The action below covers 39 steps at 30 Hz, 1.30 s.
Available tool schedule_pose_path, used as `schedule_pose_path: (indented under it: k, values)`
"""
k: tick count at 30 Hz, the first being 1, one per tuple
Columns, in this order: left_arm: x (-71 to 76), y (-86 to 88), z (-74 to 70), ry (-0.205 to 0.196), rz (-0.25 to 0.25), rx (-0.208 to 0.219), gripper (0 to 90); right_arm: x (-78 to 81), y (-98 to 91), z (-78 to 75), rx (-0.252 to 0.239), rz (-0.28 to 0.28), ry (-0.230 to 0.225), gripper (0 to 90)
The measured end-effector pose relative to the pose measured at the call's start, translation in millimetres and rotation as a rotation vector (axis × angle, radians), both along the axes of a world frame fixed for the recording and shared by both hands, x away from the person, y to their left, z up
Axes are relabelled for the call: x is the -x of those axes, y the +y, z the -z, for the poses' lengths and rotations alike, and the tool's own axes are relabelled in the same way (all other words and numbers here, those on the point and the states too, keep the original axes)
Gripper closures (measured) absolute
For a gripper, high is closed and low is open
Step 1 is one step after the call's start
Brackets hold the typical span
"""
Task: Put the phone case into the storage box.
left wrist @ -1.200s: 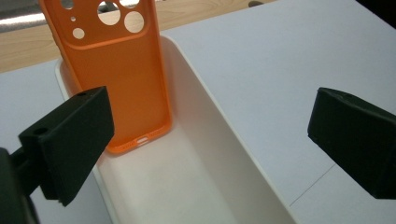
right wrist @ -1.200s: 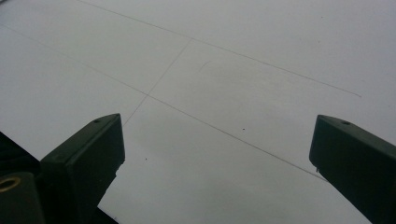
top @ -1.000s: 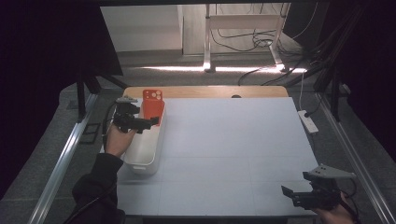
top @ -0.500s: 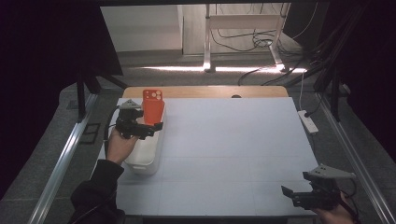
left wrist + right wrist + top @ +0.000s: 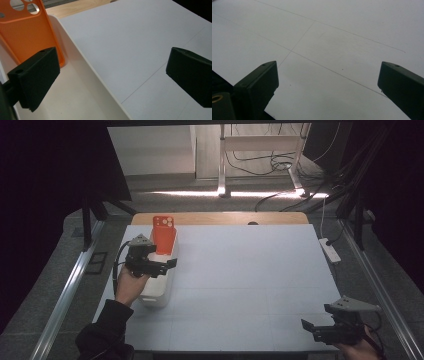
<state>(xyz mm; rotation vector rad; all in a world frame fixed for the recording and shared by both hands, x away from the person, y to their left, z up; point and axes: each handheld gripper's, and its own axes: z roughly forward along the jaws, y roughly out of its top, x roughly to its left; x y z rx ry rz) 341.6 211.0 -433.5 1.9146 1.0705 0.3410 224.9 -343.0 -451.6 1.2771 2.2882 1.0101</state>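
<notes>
Over the white bin (image 5: 159, 285) at the table's left edge, our left gripper (image 5: 167, 265) hangs wide open and empty beside the orange case (image 5: 163, 236) leaning inside, so we should swing both jaws squarely around its edge before closing.

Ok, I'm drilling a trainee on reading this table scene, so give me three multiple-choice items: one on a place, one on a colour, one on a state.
1. Where does the phone case stand?
A. in the white bin
B. at the table's right edge
C. in the right gripper

2. What colour is the case?
A. blue
B. orange
C. green

3. How do the left gripper jaws stand?
A. shut on the case
B. shut on nothing
C. open

Key: 1 A, the case leans inside the bin's far end. 2 B, it is orange in both views of it. 3 C, a wide gap shows bin wall and table between them.
</notes>
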Motion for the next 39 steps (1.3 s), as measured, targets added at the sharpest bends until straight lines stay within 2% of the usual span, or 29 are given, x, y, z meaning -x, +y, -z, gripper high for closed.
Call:
schedule_pose_path:
  k: [22, 39]
  values:
    - [31.2, -2.4, 6.2, -0.017, 0.011, -0.011, 0.0, 0.5, 0.7, -0.2, 0.004, -0.004, -0.002, 3.5]
    - [52.2, -8.7, 8.0, -0.047, 0.038, -0.042, 0.5, -0.1, 0.0, -0.2, -0.008, -0.002, 0.002, 0.5]
